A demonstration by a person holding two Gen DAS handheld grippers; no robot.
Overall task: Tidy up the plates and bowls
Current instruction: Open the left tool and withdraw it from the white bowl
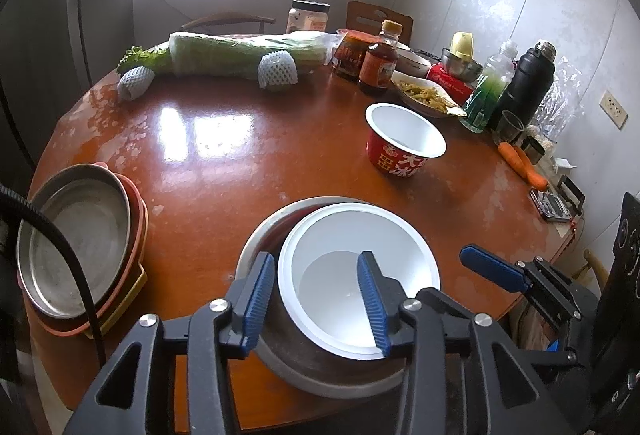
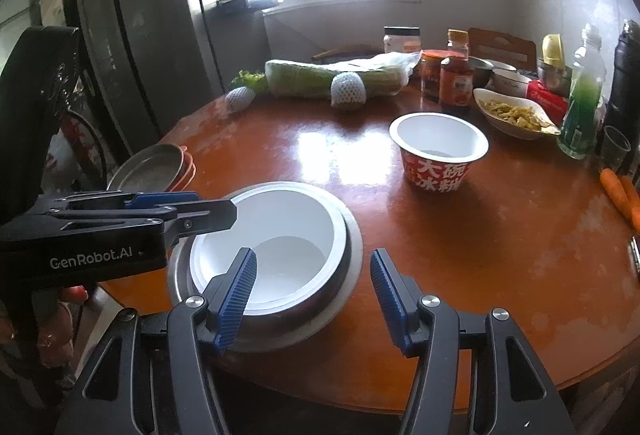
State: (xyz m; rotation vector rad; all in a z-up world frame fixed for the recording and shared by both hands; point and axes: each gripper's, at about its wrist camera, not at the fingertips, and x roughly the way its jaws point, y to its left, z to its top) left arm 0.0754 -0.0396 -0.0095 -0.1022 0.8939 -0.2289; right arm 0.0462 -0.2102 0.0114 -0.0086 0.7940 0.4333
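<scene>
On the round brown surface (image 1: 248, 155), close to its near edge, we see a white bowl (image 1: 356, 275) nested inside a metal bowl (image 1: 304, 367), leaning toward that bowl's right side as the left wrist view shows it. We hold the left gripper (image 1: 318, 303) over this pair with its jaws apart — one blue pad lies outside the white bowl's left rim, the other hangs over the bowl's inside, and neither pad presses on the rim as far as we can tell. Our right gripper (image 2: 312, 299) stands open too: its left pad sits over the near rim of the white bowl, its right pad over bare wood beyond the metal bowl, gripping nothing.

At the surface's left edge rests a metal plate (image 1: 76, 239) on top of a stack of pinkish plates (image 1: 136, 219), with a yellowish one at the bottom. Farther back, well apart from the nested bowls, stands a red paper bowl (image 2: 438, 151) with a white inside and Chinese lettering.

Along the far side lie a wrapped cabbage (image 2: 332, 75), sauce bottles (image 2: 454, 75), a white dish of food (image 2: 514, 113), a green drink bottle (image 2: 582, 103) and a black flask (image 1: 524, 83) — and two carrots (image 1: 524, 163) lie at the right edge. A hand (image 2: 44, 323) shows in the right wrist view, gripping the left tool's handle.
</scene>
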